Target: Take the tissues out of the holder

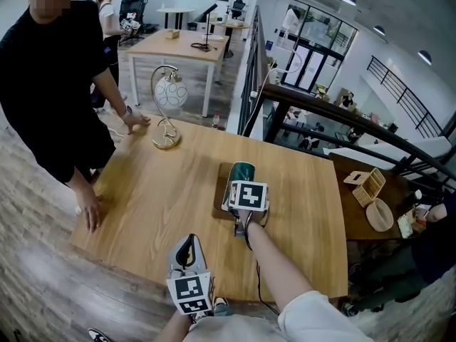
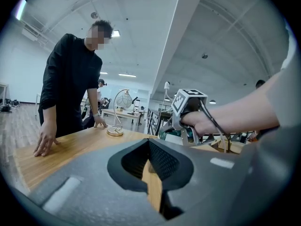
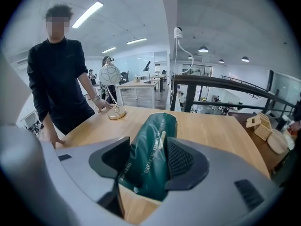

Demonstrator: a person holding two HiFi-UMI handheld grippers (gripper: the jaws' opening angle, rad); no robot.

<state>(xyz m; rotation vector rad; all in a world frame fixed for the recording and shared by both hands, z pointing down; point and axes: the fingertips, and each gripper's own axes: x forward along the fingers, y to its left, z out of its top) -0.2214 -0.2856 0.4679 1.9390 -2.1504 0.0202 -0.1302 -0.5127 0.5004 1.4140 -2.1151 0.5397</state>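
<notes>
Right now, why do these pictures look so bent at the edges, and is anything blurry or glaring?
Left gripper view and right gripper view: fisheye lenses, black borders, bowed ceiling lines. Right gripper view: the green tissue pack is sharp; a ceiling light strip glares mildly. Head view: the table has curved edges, the floor smears toward the corners, shadows are soft.

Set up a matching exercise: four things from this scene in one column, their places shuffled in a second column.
Things
1. green tissue pack
2. lamp
3. left hand-held gripper
4. slatted wooden box

Places
A. on the dark side table at the right
B. at the near edge of the table, jaws together, nothing in them
C. between the jaws of the right hand-held gripper
D. far left of the table, beside a standing person's hand

Pairs: 1-C, 2-D, 3-B, 4-A
</notes>
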